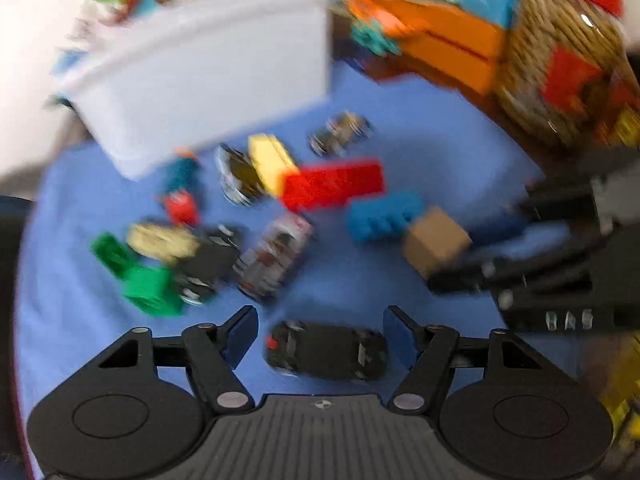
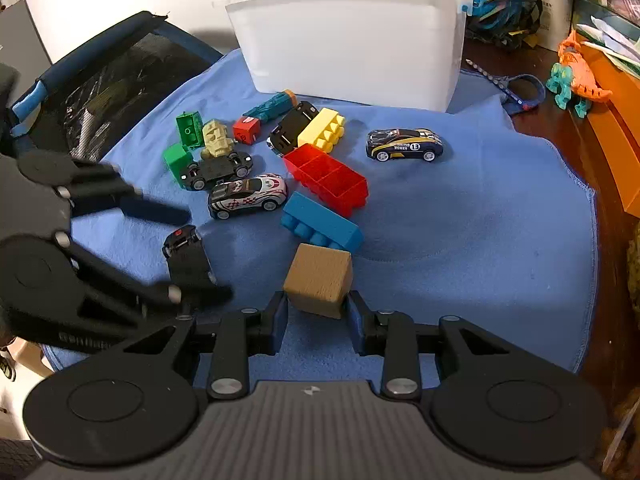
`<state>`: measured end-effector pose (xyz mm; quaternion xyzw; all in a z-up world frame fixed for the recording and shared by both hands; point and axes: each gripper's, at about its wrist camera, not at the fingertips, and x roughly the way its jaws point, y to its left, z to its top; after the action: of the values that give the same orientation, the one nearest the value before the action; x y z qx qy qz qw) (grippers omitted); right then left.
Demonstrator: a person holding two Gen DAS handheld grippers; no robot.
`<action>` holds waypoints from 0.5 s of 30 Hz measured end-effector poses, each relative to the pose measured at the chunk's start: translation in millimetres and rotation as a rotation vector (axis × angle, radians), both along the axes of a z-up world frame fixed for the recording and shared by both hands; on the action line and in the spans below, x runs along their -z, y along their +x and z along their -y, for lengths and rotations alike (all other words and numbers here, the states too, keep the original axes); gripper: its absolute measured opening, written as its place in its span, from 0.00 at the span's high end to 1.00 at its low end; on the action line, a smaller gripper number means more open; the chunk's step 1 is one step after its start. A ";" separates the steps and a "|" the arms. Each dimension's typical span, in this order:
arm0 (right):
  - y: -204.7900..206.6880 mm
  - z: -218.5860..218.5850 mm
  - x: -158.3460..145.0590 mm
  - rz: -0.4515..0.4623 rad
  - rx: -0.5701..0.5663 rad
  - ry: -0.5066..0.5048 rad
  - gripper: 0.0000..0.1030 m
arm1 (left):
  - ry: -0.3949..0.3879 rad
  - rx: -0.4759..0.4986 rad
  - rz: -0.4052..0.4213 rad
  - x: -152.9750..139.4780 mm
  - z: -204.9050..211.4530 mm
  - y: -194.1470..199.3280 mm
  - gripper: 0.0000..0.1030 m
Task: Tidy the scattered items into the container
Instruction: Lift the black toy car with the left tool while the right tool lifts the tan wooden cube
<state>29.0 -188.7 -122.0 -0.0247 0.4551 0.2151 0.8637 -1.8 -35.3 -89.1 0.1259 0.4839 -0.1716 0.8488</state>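
The left wrist view is blurred. My left gripper (image 1: 320, 336) stands open around a black toy car (image 1: 326, 350) on the blue cloth, and its pads are clear of the car's sides. The right wrist view shows the same gripper (image 2: 206, 254) astride that car (image 2: 186, 256). My right gripper (image 2: 316, 312) is shut on a wooden cube (image 2: 318, 282) low over the cloth, and the cube (image 1: 434, 240) also shows at the right. The white container (image 2: 352, 40) stands at the back. Scattered before it are a red block (image 2: 328, 178), a blue block (image 2: 320, 226) and a white checkered car (image 2: 248, 196).
More toys lie on the blue cloth (image 2: 480, 240): a yellow block (image 2: 322, 130), green blocks (image 2: 188, 130), a dark blue car (image 2: 404, 145), an upturned black car (image 2: 218, 170). An orange box (image 2: 616, 120) and toy dinosaurs (image 2: 576, 80) crowd the right edge.
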 end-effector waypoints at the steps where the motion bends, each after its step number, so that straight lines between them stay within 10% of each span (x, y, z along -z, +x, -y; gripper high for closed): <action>1: -0.8 0.5 -0.5 0.002 0.001 0.000 0.66 | -0.016 -0.004 -0.017 0.8 -3.1 -5.1 0.28; 9: -5.2 4.3 0.0 0.014 -0.001 0.015 0.67 | -0.070 -0.167 0.040 -3.7 -24.6 -33.9 0.30; 15: -5.3 6.5 -3.3 0.019 -0.005 0.024 0.67 | 0.033 0.089 0.112 -19.5 -1.2 -19.9 0.25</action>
<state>23.7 -195.3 -118.7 -0.0174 0.4443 0.2226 0.8676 -21.7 -34.1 -69.6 0.1706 0.4324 -0.1937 0.8639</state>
